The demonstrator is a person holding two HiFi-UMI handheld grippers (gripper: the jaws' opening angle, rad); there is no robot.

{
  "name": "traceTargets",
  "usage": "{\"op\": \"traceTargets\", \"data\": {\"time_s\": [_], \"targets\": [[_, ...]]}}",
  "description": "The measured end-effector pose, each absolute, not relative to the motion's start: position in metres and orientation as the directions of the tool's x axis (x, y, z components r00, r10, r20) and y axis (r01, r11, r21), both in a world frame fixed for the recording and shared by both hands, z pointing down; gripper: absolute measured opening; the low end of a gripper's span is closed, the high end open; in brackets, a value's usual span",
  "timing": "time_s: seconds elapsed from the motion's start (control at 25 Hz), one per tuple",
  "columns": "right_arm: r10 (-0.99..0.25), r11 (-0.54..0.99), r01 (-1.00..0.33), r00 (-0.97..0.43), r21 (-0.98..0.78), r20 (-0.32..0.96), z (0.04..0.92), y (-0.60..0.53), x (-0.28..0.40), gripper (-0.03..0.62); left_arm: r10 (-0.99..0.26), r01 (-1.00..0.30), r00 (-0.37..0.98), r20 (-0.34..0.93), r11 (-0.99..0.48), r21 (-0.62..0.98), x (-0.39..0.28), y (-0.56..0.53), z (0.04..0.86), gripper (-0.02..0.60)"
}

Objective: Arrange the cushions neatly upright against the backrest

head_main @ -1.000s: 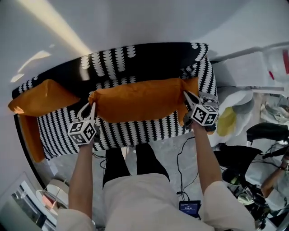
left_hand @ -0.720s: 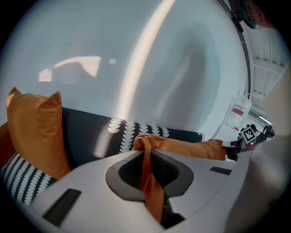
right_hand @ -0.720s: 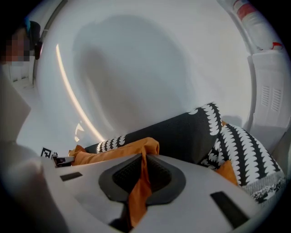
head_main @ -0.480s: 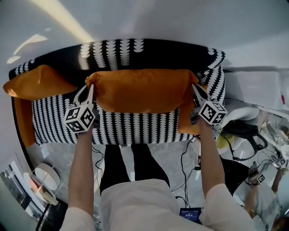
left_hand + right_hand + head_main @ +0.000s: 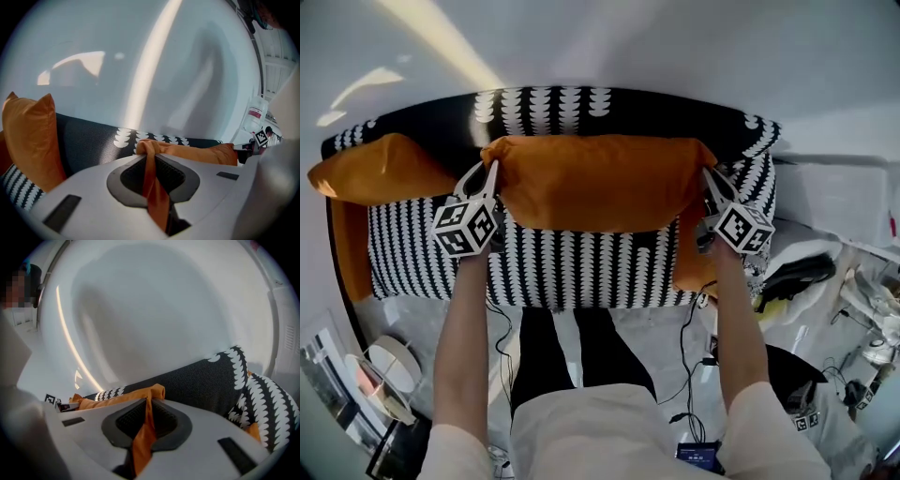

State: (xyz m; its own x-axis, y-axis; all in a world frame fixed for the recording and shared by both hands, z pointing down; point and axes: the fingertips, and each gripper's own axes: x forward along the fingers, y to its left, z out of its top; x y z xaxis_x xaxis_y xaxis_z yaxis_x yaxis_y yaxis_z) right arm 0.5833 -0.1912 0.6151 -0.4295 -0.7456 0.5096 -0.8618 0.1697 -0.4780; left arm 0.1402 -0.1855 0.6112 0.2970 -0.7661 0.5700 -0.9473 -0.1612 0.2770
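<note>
Grips cushion (image 5: 595, 183) by both upper corners, left hand-held gripper (image 5: 490, 171) and right hand-held gripper (image 5: 709, 178) each clamped on orange fabric. Holds it centre frame, before sofa (image 5: 581, 267) backrest. Shows second cushion (image 5: 380, 169) upper left.

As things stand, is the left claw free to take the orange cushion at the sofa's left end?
Probably not yet: the left claw is shut on a corner of the long orange cushion. The end cushion sits close beside it, nothing between, once released.
</note>
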Motion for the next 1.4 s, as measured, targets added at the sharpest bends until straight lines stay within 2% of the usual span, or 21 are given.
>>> {"op": "traceTargets", "data": {"time_s": [0.48,0.64,0.72,0.84,0.96,1.12,1.28,1.4], "targets": [[-0.745,0.175,-0.874,-0.418,-0.453,0.519,0.622,-0.222,0.594,0.041,-0.767,-0.943,0.316,0.559,-0.187,0.276,0.148,-0.232,0.605,0.052],[-0.741,0.156,-0.871,-0.415,-0.466,0.528,0.634,-0.226,0.595,0.045,-0.749,-0.949,0.297,0.592,-0.161,0.272,0.141,-0.229,0.618,0.099],[-0.747,0.151,-0.880,-0.399,-0.450,0.531,0.634,-0.230,0.598,0.076,-0.752,-0.955,0.281,0.596,-0.159,0.250,0.137,-0.232,0.615,0.137],[-0.751,0.161,-0.886,-0.396,-0.435,0.529,0.627,-0.235,0.602,0.218,-0.761,-0.961,0.266,0.592,-0.159,0.228,0.130,-0.236,0.605,0.186],[-0.758,0.164,-0.900,-0.377,-0.405,0.533,0.617,-0.231,0.610,0.253,-0.774,-0.965,0.249,0.583,-0.147,0.218,0.122,-0.230,0.589,0.189],[-0.771,0.141,-0.916,-0.339,-0.375,0.539,0.597,-0.211,0.622,0.255,-0.767,-0.968,0.238,0.596,-0.141,0.206,0.121,-0.206,0.569,0.192],[-0.771,0.156,-0.925,-0.333,-0.346,0.543,0.575,-0.188,0.599,0.239,-0.748,-0.969,0.242,0.617,-0.153,0.195,0.124,-0.171,0.556,0.188],[-0.735,0.203,-0.904,-0.395,-0.376,0.552,0.564,-0.158,0.576,0.170,-0.740,-0.961,0.266,0.617,-0.159,0.225,0.141,-0.138,0.540,0.122]]}}
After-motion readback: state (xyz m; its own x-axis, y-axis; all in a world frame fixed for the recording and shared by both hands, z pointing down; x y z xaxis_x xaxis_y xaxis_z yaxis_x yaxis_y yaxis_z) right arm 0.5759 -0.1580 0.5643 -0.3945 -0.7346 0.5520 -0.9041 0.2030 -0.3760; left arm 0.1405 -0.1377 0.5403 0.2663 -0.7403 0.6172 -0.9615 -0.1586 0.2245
